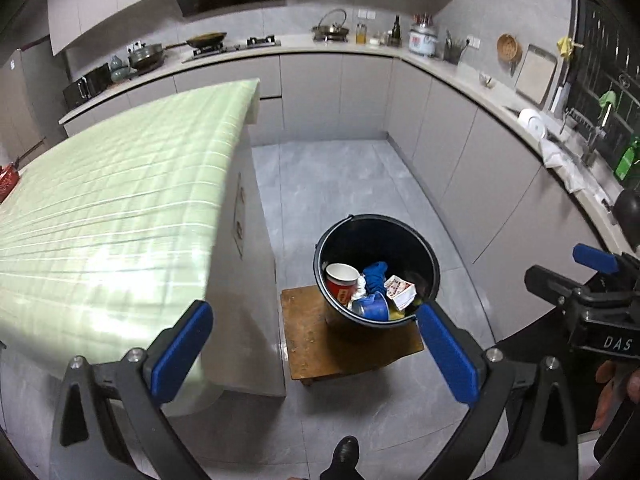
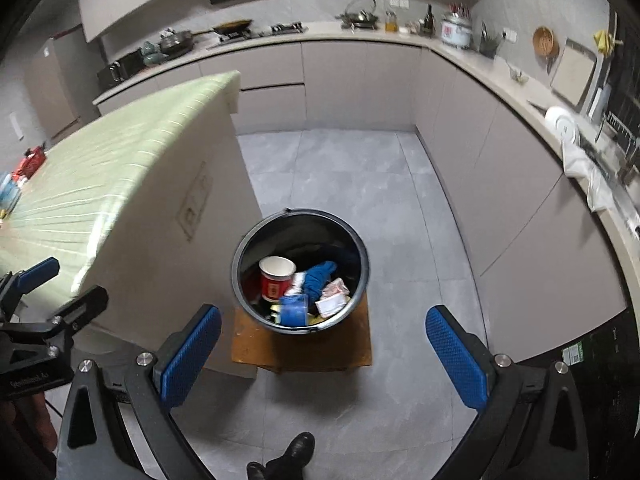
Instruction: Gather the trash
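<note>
Black bucket [image 1: 378, 270] at 12 o'clock on its little wooden stool [image 1: 320, 340] already holds the trash, both my grippers [image 1: 316, 344] [image 2: 324, 352] gaping empty, so one clumsy bump probably tips it.

Bucket [image 1: 378, 240] (trash inside) on stool [image 1: 320, 344].
</note>
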